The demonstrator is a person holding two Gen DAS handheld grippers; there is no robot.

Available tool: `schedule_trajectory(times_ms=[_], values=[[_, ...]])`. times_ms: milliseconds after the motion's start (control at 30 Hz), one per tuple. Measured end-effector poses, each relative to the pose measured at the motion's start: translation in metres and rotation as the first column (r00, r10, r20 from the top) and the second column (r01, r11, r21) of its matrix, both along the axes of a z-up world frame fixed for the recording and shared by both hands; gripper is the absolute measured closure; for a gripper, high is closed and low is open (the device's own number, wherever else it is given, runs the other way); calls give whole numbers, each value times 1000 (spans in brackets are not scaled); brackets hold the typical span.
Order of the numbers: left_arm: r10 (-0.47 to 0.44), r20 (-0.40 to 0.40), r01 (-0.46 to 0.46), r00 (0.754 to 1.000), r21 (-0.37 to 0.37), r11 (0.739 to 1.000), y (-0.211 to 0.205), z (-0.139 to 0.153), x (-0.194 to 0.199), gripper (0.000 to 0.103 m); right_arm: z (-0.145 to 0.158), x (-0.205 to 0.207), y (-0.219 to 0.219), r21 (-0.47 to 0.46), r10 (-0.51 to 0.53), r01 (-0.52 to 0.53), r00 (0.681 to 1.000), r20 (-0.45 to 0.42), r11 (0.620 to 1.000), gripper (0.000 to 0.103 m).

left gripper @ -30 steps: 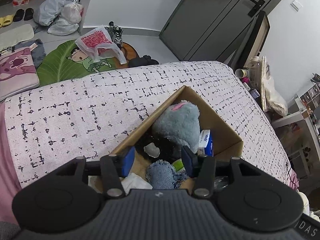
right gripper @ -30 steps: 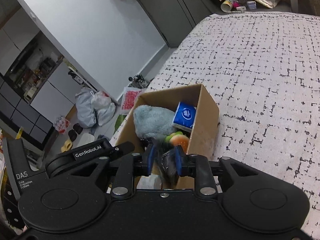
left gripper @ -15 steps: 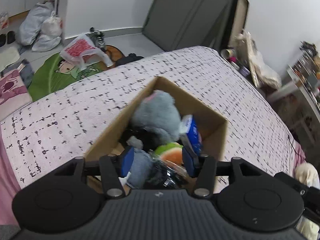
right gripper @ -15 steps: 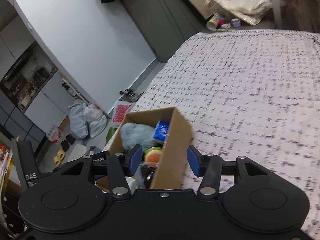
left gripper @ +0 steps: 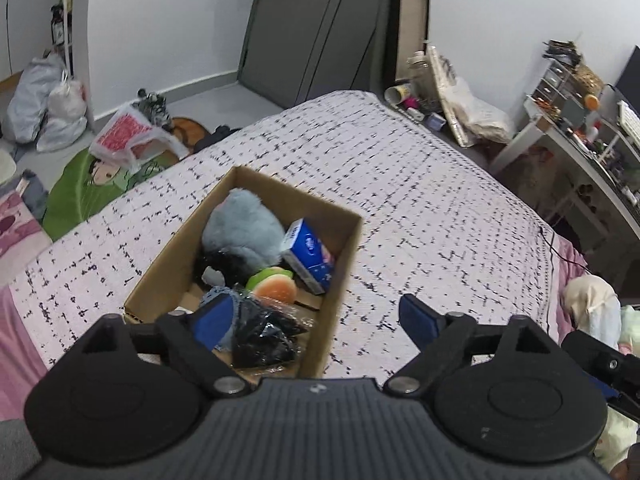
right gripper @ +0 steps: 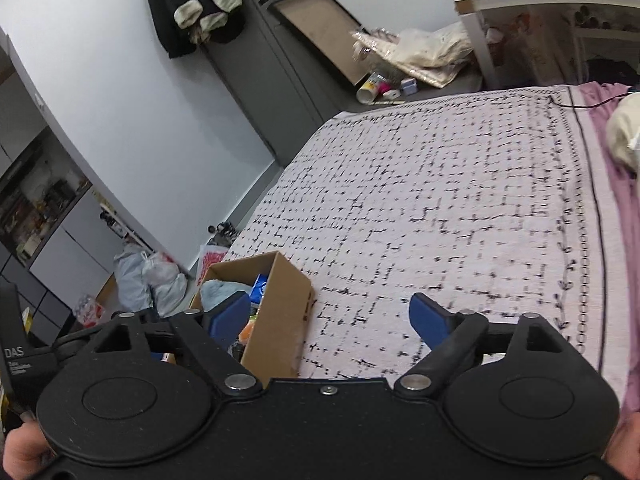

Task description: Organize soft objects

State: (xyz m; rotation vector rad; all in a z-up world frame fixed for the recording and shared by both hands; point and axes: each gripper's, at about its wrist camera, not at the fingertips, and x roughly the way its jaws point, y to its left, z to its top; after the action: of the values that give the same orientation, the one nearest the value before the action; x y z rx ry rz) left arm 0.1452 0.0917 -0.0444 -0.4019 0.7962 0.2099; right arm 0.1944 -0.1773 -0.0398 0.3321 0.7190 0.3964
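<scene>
Left wrist view: left gripper (left gripper: 316, 318) spread wide, jaws just opened, nothing pinched. Raised above the near right corner of the box (left gripper: 348, 240), left blue pad over the box's near contents, right pad over bare bedspread (left gripper: 440, 200) outside the box's right wall. Box open-topped, sitting on the bedspread near the bed's left edge, ahead of and below the gripper. Inside: grey plush (left gripper: 240, 232) at the far end, blue pack (left gripper: 308, 254) leaning against the right wall, green-and-orange toy (left gripper: 274, 286) just in front of the plush and touching the pack's lower edge, black crinkly bag (left gripper: 260, 332) nearest the gripper, denim piece (left gripper: 216, 294) partly hidden behind the left pad. Red-printed plastic bag (left gripper: 128, 138) on the floor beyond the bed.

Right wrist view: right gripper (right gripper: 328, 316) likewise spread wide, jaws just opened, nothing between the pads but the box's corner seen from behind and bare bedspread (right gripper: 440, 200). Box (right gripper: 280, 320) low and left of centre, its right wall facing the camera, left pad overlapping its open top, right pad well clear over the cloth. Only slivers of the contents visible over the rim: grey plush (right gripper: 220, 290), blue pack (right gripper: 260, 286), orange of the toy (right gripper: 248, 330). A hand (right gripper: 24, 456) at the lower left edge, gripping the tool's body.
</scene>
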Motion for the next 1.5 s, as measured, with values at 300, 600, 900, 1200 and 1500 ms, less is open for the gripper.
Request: schedule_trajectory(times_ms=[300,600,900,1200,1500], values=[[-20,-10,20,1000,34,999,-25,17,-18,6,7,-23,-28,12,4,-5,999,31,1000,4],[-44,-1,44,999,55,997,-42,31,-40,2,14,-42,-52,17,-28,28,998,49,999,0],[-74,30,72,997,61,996,-54,48,-65,1,28,-71,-71,12,-48,47,996,79,999,0],[-111,47,107,993,70,992,-64,64,-91,1,45,-100,-75,-32,-27,31,994,102,999,0],[-160,65,154,985,91,984,-73,76,-116,1,61,-123,-73,-42,1,4,994,110,999,0]])
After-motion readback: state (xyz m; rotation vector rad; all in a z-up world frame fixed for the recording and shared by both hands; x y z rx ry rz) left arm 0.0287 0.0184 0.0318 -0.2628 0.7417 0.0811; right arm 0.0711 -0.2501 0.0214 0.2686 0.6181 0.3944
